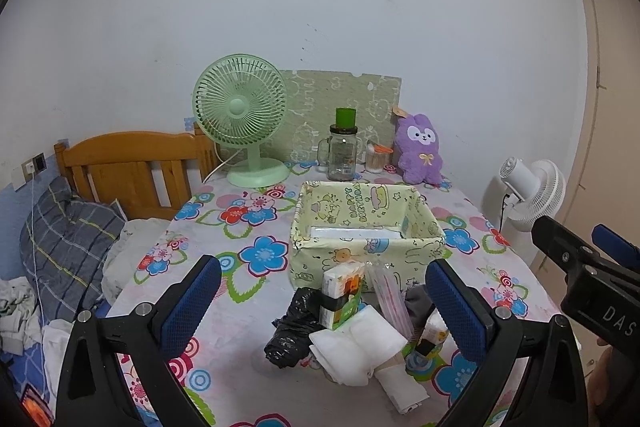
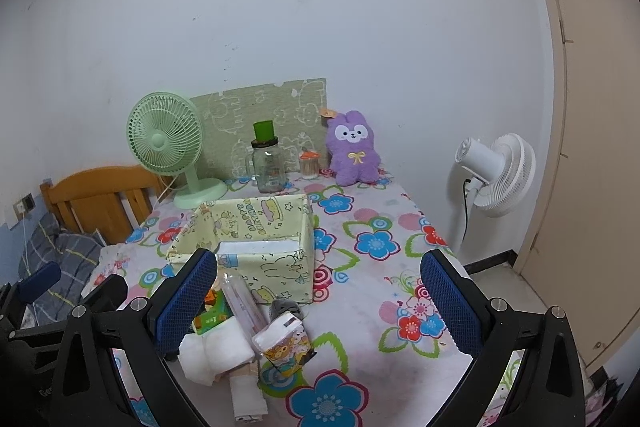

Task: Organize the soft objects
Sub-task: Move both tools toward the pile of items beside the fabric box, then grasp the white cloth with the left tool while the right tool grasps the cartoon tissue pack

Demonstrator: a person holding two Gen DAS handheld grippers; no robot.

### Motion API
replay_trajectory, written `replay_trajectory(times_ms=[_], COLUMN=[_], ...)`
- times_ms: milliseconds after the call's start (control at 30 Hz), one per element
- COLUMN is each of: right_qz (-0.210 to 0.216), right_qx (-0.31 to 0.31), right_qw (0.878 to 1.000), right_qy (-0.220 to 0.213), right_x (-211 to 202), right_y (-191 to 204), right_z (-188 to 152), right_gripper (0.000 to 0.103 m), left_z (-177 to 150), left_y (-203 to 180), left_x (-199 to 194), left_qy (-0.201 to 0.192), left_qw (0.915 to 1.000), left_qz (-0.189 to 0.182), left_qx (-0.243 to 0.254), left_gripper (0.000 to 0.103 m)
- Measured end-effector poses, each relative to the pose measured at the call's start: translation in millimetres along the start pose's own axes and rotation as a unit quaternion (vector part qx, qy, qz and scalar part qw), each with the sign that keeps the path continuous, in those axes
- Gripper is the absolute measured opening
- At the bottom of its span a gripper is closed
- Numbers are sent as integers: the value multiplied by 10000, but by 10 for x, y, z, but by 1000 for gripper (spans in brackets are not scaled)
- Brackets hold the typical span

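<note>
Hovering above the table (image 1: 224, 367), both claws stand spread wide and empty: left claw (image 1: 324, 303), right claw (image 2: 320, 301). The soft pile lies at the box's (image 1: 360, 247) 6 o'clock side, touching its front wall. It comprises a black bag (image 1: 292, 327), folded white cloths (image 1: 360, 347), two tissue packs (image 1: 342, 295) and a clear sleeve (image 1: 390, 301) propped against the box. All judged light and compliant. The bag is likely slippery and crumples; pinch a bunched fold. Cloths may unfold if taken by one layer; grip across the whole stack. The packs are squashy; grip across the narrow faces. The box interior appears nearly empty.
</note>
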State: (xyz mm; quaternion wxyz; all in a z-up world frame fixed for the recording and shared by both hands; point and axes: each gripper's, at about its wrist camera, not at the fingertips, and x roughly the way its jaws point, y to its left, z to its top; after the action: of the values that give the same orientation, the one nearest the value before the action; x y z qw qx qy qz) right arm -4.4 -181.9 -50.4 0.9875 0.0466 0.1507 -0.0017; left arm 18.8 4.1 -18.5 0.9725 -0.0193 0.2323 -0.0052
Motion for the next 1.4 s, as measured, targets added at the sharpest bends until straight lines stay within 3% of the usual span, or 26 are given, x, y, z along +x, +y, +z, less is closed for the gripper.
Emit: replay_trajectory(times_ms=[200,467,800,1400], right_qz=[52,169,305,490], right_qx=[-25,-111,-150,-404], right_qw=[10000,9996,9989,9944], right_qy=[6,194,315,847], right_x=[9,105,265,686], right_y=[0,52,87,210], right_z=[-8,-51,-146,-486], right_gripper=[102,94,94,93], left_z=[-13,-50,-146,-484], left_y=[-26,-64,-116,-186], left_x=[32,125,284,726], left_qy=[46,166,332,976], left_qw=[10000,9998,9990,9936], left_qz=[-34,-94,-262,-470], left_qx=[14,69,130,308], left_gripper=[102,97,93,87])
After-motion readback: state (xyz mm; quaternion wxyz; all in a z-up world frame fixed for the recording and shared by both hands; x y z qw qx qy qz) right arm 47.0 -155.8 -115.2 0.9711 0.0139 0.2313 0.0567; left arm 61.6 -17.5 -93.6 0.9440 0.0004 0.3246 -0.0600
